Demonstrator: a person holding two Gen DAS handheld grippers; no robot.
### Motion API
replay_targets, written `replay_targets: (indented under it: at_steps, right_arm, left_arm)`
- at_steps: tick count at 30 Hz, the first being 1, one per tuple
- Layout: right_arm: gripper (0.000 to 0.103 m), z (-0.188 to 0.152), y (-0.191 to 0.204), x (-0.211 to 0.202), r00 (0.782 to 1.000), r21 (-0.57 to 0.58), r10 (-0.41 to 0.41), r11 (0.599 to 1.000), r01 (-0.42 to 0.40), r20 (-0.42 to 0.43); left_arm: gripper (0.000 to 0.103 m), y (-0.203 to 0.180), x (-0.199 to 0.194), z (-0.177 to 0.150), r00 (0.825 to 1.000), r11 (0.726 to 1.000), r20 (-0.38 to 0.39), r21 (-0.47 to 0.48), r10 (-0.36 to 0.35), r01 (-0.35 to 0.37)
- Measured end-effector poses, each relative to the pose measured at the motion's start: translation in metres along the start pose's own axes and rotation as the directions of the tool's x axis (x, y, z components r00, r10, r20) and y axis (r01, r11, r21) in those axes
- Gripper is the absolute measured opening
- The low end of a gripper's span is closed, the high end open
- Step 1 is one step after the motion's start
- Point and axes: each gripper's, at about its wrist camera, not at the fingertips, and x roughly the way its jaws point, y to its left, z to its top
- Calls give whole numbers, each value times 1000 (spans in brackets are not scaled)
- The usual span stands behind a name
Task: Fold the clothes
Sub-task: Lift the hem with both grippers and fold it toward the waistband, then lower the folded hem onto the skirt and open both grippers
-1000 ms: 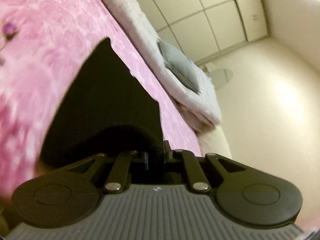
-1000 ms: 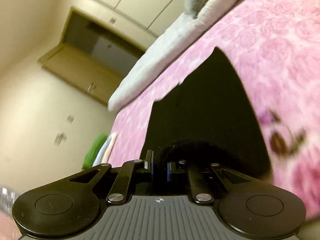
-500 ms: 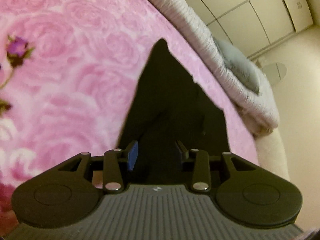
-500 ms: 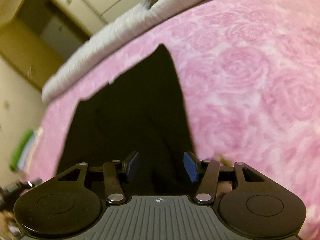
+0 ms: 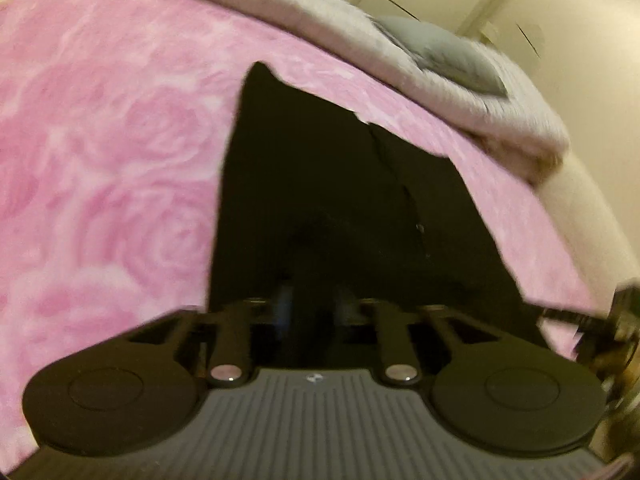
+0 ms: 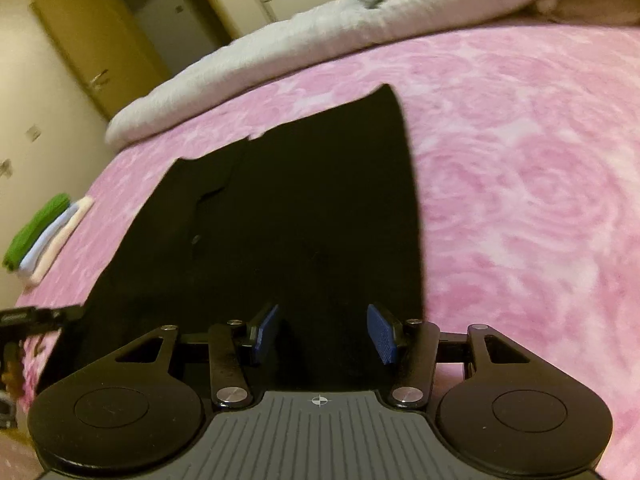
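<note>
black garment (image 6: 288, 208): flat on pink rose-print bed cover (image 6: 520, 184) | left claw (image 5: 310, 300): blurred, fingers drawn together at garment's near edge, grip on cloth not discernible | right claw (image 6: 322, 330): blue pads apart, closing, over garment's near edge | folded stack (image 6: 44, 236): bed edge

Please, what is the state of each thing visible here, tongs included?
Black cloth garment: spread flat on the pink rose-patterned blanket.
Left tongs: shut; blur hides whether cloth is pinched.
Right tongs: open, jaws closing, garment between them, not yet pressed.
Green, blue and white clothes: folded, stacked at the blanket's edge.
White fluffy quilt: bunched along the far side.
</note>
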Motion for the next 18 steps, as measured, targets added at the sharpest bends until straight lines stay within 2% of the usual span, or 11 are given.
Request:
replay_targets:
  at_steps: [1, 2, 7, 11, 14, 18]
  right_arm:
    - [15, -1, 2, 1, 1000, -19, 6, 1000, -6, -7]
    - [6, -2, 5, 0, 1000, -41, -3, 999, 2, -5]
    - [6, -2, 7, -18, 997, -91, 0, 996, 7, 76]
    - [6, 2, 8, -22, 994, -100, 2, 995, 9, 112]
    - [6, 2, 14, -23, 989, -125, -26, 991, 44, 142]
    - [6, 4, 5, -23, 987, -60, -56, 996, 66, 152]
  left_arm:
    - [5, 1, -2, -1, 1000, 1000, 10, 4, -4, 4]
    - [5, 2, -4, -2, 1000, 1000, 21, 2, -12, 12]
    - [4, 8, -19, 1, 993, 998, 108, -25, -46, 49]
    - [4, 4, -11, 7, 995, 1000, 99, -10, -20, 21]
    - [4, 0, -12, 14, 990, 999, 130, 0, -45, 45]
    - [5, 2, 3, 20, 994, 1000, 111, 3, -26, 26]
